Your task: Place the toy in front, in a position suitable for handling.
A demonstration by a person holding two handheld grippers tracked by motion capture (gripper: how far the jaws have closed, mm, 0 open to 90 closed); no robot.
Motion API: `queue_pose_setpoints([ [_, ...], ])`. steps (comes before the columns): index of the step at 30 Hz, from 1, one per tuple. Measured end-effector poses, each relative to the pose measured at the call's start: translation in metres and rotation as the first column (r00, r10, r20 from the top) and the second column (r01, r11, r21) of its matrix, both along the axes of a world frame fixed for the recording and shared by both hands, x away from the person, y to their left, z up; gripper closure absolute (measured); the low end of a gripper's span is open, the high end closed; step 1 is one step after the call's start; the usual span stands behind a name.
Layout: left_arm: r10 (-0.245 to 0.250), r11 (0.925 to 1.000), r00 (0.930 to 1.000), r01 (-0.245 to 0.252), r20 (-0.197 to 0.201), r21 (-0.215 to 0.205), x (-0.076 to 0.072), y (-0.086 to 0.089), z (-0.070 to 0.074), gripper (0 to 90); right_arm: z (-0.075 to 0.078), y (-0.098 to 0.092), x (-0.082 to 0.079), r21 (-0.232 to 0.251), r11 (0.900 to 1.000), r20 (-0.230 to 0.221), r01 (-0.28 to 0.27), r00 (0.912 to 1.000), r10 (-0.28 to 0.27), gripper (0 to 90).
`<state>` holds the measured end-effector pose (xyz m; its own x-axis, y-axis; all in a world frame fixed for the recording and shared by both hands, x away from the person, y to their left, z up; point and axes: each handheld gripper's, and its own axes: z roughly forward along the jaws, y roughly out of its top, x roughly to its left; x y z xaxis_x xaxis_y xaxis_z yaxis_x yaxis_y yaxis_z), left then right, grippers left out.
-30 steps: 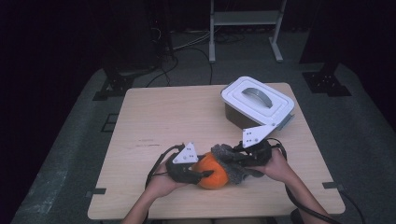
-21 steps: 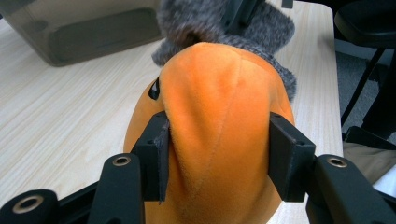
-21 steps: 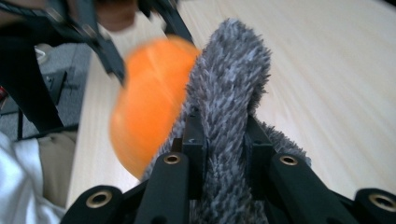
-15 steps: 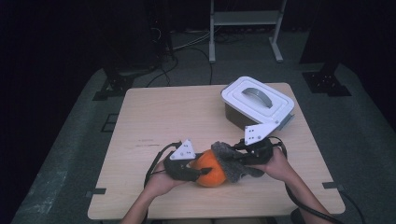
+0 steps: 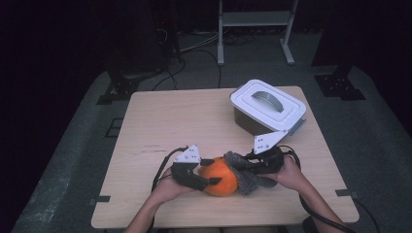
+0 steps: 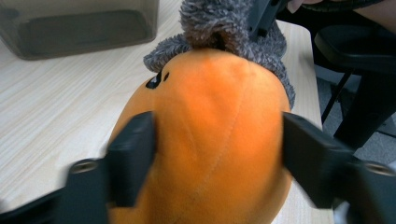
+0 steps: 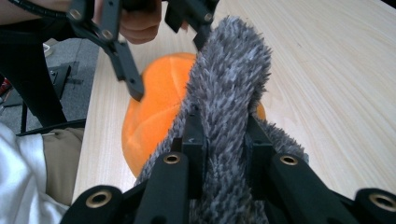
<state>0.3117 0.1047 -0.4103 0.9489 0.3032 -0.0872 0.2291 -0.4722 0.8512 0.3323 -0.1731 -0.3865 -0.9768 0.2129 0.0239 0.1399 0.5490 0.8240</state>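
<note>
The near end of the round orange plush toy with its shaggy grey fabric part [image 6: 219, 121] is running off the bottom of the left gripper view, and its grey part is being cut off at the top there; in the high view the right hand [image 5: 286, 172] and its tool are covering much of the grey fabric, so its full outline is hard to make out. A small black mark on the orange surface is showing in the left gripper view, but what it depicts is not clear. The toy is lying near the front edge of the light wooden counter [image 5: 170, 121], between the two hands, with its long axis running across the counter: the orange body is pointing toward the person's left and the grey part toward the right. The orange body is looking smooth, seamed and rounded; the grey part is looking coarse and tufted. The left tool [image 5: 206, 171] is straddling the orange body, its jaws having just been opening, standing moderately wide at the toy's flanks and blurred. The right tool [image 7: 224, 140] is pinching a fold of the grey fabric tightly between narrow jaws. A dark grey rectangular bin with a white handled lid [image 5: 267, 104] is sitting well apart at the far right of the counter.
</note>
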Motion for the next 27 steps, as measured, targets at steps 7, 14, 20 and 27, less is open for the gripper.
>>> queue_pose_setpoints([
  [7,0.046,0.9980,0.9979,-0.048,0.045,0.040,-0.007,-0.014,0.006,43.7,0.027,0.020,-0.015,-0.019,0.998,0.085,-0.053,0.9948,0.055,74.6],
  [14,0.020,0.9996,0.9998,-0.020,0.001,-0.019,-0.002,-0.008,0.002,25.4,0.009,0.012,-0.005,-0.001,1.000,0.044,-0.021,0.9988,0.021,75.0],
  [20,0.004,0.9999,0.9998,-0.005,0.017,0.010,-0.001,-0.011,-0.002,37.4,0.005,0.000,-0.001,-0.006,1.000,0.020,0.008,0.9998,-0.008,74.9],
  [27,0.036,0.9987,0.9981,-0.038,0.050,0.034,-0.005,-0.019,0.001,48.9,0.023,0.015,-0.013,-0.038,0.999,0.081,-0.028,0.9963,0.031,75.1],
])
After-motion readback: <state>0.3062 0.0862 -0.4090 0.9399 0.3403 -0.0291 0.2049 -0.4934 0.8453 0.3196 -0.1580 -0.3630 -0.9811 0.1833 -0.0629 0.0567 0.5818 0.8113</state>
